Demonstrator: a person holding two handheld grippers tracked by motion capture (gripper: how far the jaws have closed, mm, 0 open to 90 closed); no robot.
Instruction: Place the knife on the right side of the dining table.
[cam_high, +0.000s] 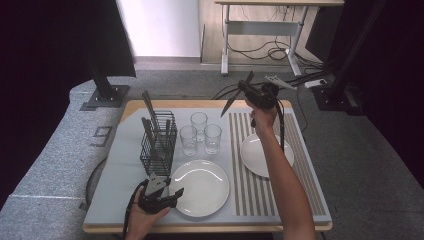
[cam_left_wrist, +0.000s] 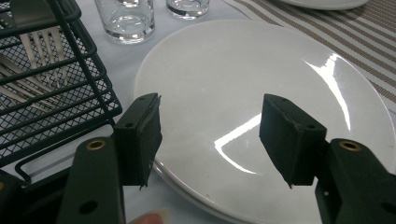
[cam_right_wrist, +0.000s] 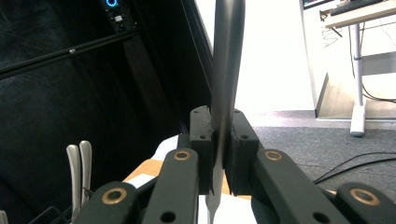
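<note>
A knife (cam_right_wrist: 227, 70) is clamped between the pads of the right gripper (cam_right_wrist: 218, 149), its blade rising straight up past the jaws in the right gripper view and a short length of it dropping below them. In the high view the knife (cam_high: 231, 103) is held in the air above the far edge of the counter (cam_high: 115, 200), slanting down and to the left from the right gripper (cam_high: 246, 88). The person's right forearm reaches long across the striped mat (cam_high: 250, 190), passing over the right-hand plate (cam_high: 252, 155), and the hand (cam_high: 262, 116) grips the tool from below with the wrist raised.

The left gripper (cam_high: 172, 192) sits low at the near edge of the counter, held level in the person's left hand (cam_high: 142, 217) (a fingertip shows at the bottom of the left gripper view). Its jaws stand apart with nothing between them, the two pads (cam_left_wrist: 140, 135) poised just over the near rim of the bigger plate (cam_left_wrist: 233, 84), pointing across it toward the mat.

Just to the left of that plate stands a black wire basket (cam_high: 159, 142) with cutlery upright in it; fork tines (cam_left_wrist: 39, 51) show through its mesh. Beyond the plate three drinking glasses (cam_high: 200, 132) stand in a close cluster.
</note>
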